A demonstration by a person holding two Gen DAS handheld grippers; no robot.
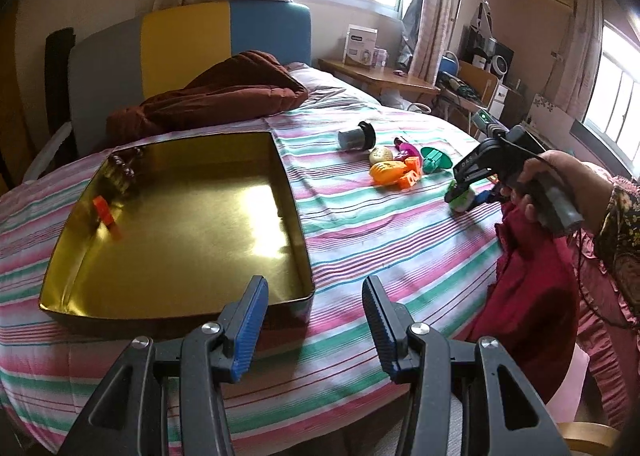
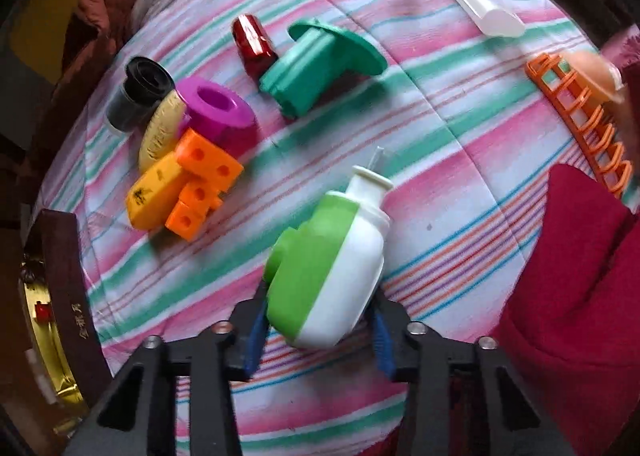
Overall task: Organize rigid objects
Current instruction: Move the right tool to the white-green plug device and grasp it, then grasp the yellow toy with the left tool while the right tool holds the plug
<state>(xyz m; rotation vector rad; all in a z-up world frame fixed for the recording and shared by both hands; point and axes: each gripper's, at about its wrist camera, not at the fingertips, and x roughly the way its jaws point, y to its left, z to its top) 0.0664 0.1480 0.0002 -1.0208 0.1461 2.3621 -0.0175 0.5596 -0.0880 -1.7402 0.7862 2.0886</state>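
Two grippers, one busy: the right gripper [image 2: 320,330] looks clamped on the green-white bottle [image 2: 328,268], low centre, probably bound for the gold tin [image 1: 60,288]. Left gripper [image 1: 316,324] waits empty, jaws apart, at the tin's rim.

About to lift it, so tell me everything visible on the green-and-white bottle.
The green-and-white bottle looks like hard, glossy plastic: one half green, one white, with a white neck and thin clear tip. It lies tilted on the striped bedcover, neck pointing away, between the right hand-held gripper blue pads, which appear closed on its base.
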